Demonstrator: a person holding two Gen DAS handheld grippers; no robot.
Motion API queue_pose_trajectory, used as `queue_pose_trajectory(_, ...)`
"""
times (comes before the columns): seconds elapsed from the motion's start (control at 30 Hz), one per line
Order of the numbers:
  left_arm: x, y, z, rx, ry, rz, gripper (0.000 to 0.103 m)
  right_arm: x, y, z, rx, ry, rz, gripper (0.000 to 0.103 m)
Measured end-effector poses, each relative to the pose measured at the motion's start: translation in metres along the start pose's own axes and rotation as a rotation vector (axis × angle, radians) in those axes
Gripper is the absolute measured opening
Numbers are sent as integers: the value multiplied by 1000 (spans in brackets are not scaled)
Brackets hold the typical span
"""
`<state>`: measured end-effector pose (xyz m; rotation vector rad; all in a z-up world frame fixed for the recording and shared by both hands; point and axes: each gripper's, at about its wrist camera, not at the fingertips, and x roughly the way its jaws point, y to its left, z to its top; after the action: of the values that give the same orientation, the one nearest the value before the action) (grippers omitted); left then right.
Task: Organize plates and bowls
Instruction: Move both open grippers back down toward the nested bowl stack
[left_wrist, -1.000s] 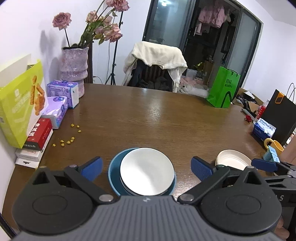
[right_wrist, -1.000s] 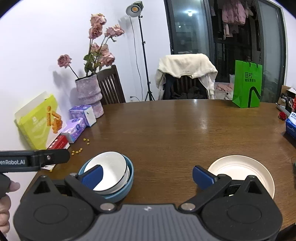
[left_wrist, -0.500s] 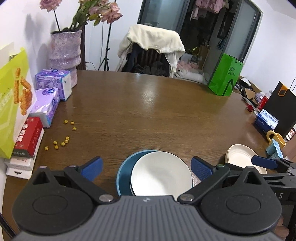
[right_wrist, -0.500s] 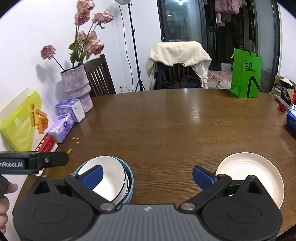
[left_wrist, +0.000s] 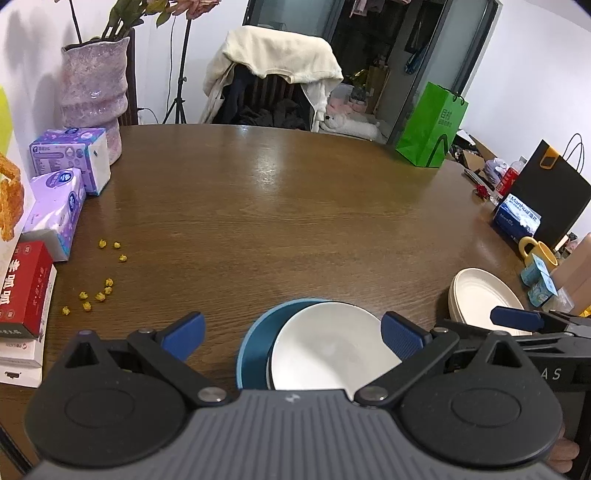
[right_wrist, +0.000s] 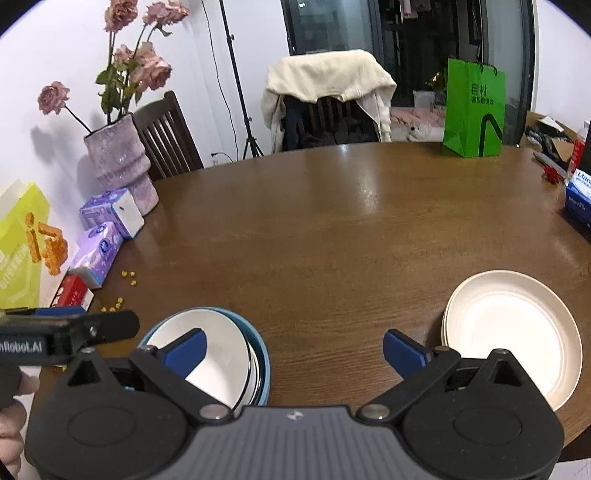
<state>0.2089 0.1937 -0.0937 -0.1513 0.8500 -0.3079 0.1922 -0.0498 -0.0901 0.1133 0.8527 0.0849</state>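
Stacking looks done: bowls (right_wrist: 221, 363) nested, plates (right_wrist: 511, 334) piled. Both tools, left (left_wrist: 291, 330) and right (right_wrist: 293, 347), gape wide, empty; lift clear without nudging either.

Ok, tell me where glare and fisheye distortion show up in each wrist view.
Left wrist view: a pale sheen streaks the table towards its far side, the table edge bows and the corners go dark. Right wrist view: similar glare on the table, the cream plate is brightly lit at its centre, and the light stand curves towards the frame edge.
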Motion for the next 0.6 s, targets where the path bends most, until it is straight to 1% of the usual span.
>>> queue_pose_trajectory(0.13,6,-1,-1,-51,10,25,103,9,-3,3,-27,10,12,101)
queue_pose_trajectory(0.2,6,-1,1,-59,5,37,103,13,-6,6,-35,29,20,99)
queue_pose_trajectory(0.27,10,1,1,-79,22,56,103,16,-8,9,-39,40,46,99)
queue_pose_trajectory(0.43,14,6,-4,-117,53,73,103,26,-14,12,-34,71,78,99)
queue_pose_trajectory(0.6,28,14,-7,-155,99,82,103,41,-17,11,-22,134,100,99)
